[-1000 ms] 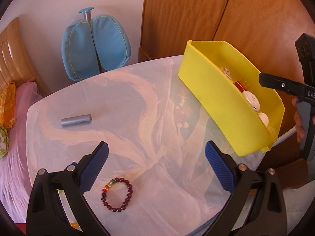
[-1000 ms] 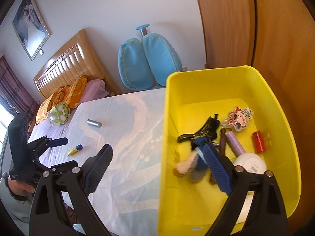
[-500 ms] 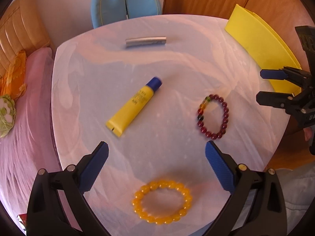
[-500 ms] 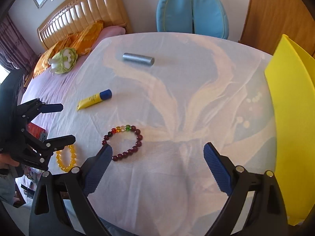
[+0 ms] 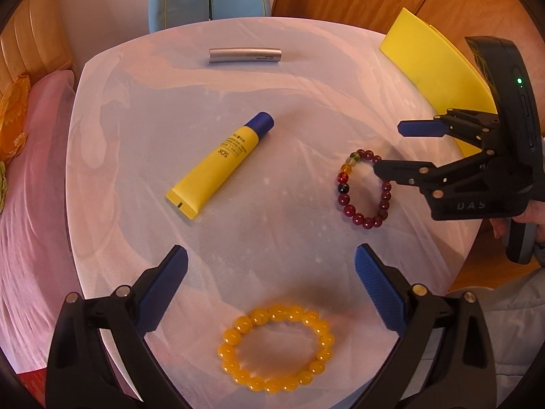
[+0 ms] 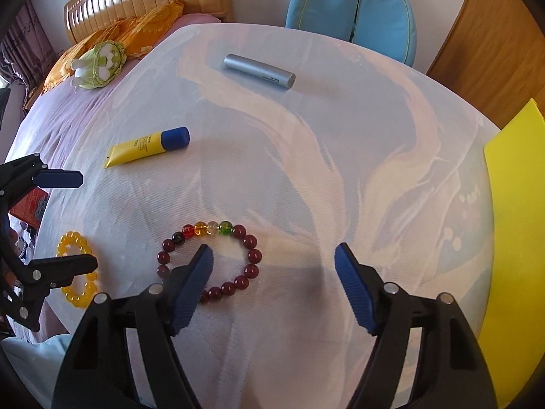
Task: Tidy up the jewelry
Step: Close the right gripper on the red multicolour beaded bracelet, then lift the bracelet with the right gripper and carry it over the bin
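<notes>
A dark red bead bracelet (image 6: pixel 253 255) with a few coloured beads lies on the white cloth. My right gripper (image 6: pixel 272 252) is low over it and its jaws are closing. Its left finger stands inside the ring, and the ring's right side lies between the pads, which do not press on it. From the left wrist view the same bracelet (image 5: pixel 344 199) sits under the right gripper (image 5: pixel 388 148). A yellow bead bracelet (image 5: pixel 245 323) lies near the table's front edge, just below my open left gripper (image 5: pixel 270 255), which holds nothing. The right wrist view shows it (image 6: pixel 73 242) beside the left gripper (image 6: pixel 87 221).
A yellow bin (image 5: pixel 432 68) stands at the table's right edge (image 6: pixel 511 204). A yellow tube with a blue cap (image 5: pixel 221 167) and a silver cylinder (image 5: pixel 245 55) lie further back. A blue chair (image 6: pixel 354 10) stands behind the table, a bed with a plush toy (image 6: pixel 98 63) to the left.
Both grippers swung down from the bin side to the table's front. The left came over the yellow bracelet; the right dropped onto the red bracelet and its jaws narrowed.
</notes>
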`<action>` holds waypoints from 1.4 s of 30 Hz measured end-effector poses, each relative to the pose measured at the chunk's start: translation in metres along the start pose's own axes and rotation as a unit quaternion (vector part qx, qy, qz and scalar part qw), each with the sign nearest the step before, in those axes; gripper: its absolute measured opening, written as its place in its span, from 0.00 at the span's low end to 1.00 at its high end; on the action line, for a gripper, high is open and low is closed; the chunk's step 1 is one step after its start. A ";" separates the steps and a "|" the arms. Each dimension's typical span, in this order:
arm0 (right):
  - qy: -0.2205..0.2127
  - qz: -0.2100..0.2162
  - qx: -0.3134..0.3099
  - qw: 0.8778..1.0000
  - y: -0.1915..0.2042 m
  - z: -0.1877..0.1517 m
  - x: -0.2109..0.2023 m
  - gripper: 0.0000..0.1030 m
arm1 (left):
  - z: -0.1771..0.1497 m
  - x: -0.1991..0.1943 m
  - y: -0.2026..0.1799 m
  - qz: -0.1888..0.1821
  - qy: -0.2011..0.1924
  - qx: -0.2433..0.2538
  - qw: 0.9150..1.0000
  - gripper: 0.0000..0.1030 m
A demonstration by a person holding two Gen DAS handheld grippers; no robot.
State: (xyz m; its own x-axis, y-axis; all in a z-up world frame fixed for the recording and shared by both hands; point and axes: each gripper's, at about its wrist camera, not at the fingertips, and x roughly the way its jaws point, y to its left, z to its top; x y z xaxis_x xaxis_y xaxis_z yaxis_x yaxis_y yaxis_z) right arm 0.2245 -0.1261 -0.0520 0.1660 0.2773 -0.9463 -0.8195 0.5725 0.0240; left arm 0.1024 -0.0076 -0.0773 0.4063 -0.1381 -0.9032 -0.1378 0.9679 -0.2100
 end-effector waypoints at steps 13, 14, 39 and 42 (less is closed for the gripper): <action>0.002 0.021 -0.048 0.999 0.015 -0.001 0.010 0.40 | 0.015 0.014 -0.004 -0.009 0.004 0.003 1.000 0.93; 0.000 0.021 -0.047 0.999 0.015 0.000 0.009 0.28 | 0.015 0.014 -0.003 -0.009 0.005 0.002 1.000 0.93; -0.134 0.021 -0.013 0.991 -0.022 -0.013 -0.111 0.10 | 0.042 -0.003 -0.053 -0.019 -0.014 0.055 0.998 0.93; -0.148 0.018 0.002 0.989 -0.037 -0.020 -0.124 0.10 | 0.058 -0.006 -0.076 -0.026 -0.022 0.081 0.996 0.93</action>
State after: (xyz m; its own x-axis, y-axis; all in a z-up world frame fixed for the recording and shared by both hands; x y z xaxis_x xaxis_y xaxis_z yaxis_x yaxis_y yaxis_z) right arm 0.2233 -0.1966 0.0581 0.2909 0.5106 -0.8091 -0.8254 0.5616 0.0576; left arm 0.1632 -0.0679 -0.0343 0.4481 -0.1835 -0.8749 0.0305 0.9813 -0.1901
